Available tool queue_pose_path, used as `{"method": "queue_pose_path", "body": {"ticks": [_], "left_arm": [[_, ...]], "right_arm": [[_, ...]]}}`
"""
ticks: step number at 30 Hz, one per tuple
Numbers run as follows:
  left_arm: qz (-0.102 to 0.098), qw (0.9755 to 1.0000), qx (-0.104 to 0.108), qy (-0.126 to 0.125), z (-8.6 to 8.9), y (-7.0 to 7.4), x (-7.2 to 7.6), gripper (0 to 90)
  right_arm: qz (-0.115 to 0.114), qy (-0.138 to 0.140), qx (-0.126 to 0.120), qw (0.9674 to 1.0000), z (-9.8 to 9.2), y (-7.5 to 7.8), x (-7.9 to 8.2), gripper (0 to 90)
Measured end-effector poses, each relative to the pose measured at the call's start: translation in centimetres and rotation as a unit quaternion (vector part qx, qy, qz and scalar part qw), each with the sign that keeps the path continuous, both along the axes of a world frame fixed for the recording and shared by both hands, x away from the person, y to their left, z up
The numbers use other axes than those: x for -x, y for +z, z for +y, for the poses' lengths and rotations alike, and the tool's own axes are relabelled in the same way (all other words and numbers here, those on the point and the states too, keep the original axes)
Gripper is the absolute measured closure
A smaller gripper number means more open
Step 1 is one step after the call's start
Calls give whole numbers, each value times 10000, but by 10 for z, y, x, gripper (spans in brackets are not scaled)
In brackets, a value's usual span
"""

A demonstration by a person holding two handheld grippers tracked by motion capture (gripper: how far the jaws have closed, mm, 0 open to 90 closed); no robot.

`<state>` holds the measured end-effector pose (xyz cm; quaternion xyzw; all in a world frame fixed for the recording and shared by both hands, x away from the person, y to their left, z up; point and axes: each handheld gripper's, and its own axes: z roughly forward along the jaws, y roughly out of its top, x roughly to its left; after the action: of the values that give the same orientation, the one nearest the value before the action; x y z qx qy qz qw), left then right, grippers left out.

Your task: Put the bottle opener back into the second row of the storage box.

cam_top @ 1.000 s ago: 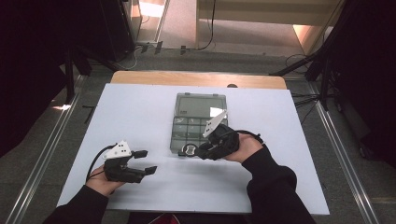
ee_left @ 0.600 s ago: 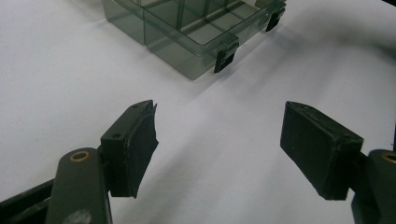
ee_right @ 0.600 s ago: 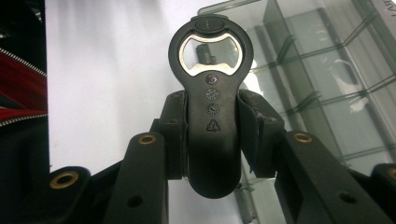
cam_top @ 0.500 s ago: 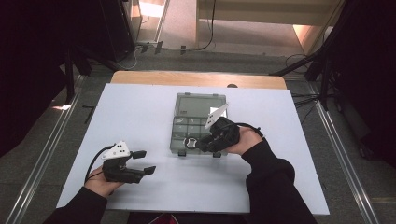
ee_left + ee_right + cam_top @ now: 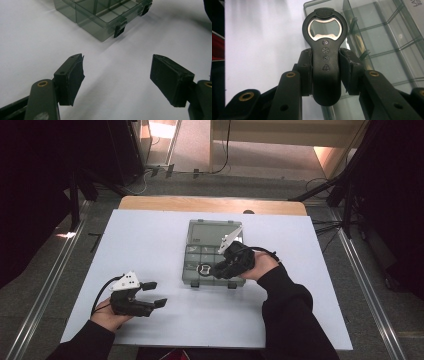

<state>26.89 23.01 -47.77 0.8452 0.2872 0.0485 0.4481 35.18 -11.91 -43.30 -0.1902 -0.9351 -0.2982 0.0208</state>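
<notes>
My right gripper [image 5: 325, 65] is shut on a black bottle opener [image 5: 325, 50] by its handle; the opener's metal-rimmed head points away from me over the front left compartments of a clear grey compartment box [image 5: 387, 47]. From above, the right gripper [image 5: 214, 270] holds the bottle opener [image 5: 204, 269] over the front part of the compartment box [image 5: 212, 236], whose lid lies open toward the back. Near the table's front left, my left gripper [image 5: 154, 294] rests open with nothing between its pads [image 5: 75, 75]; in its own view the box [image 5: 105, 15] stands ahead.
A white sheet [image 5: 150, 240] covers the table, with a wooden strip [image 5: 210, 204] at its far edge. Black latches [image 5: 119, 29] stick out from the box's front wall. Cables and dark stands lie on the floor beyond the table.
The right gripper with the bottle opener has shifted a little farther over the box's front compartments. The left gripper has stayed where it was.
</notes>
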Motion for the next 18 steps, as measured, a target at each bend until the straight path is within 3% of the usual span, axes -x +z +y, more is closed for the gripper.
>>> {"method": "queue_pose_path", "body": {"ticks": [18], "left_arm": [[-5, 10000, -2, -10, 0, 0, 0, 268]], "right_arm": [[8, 34, 237, 9997, 10, -17, -9, 669]]}}
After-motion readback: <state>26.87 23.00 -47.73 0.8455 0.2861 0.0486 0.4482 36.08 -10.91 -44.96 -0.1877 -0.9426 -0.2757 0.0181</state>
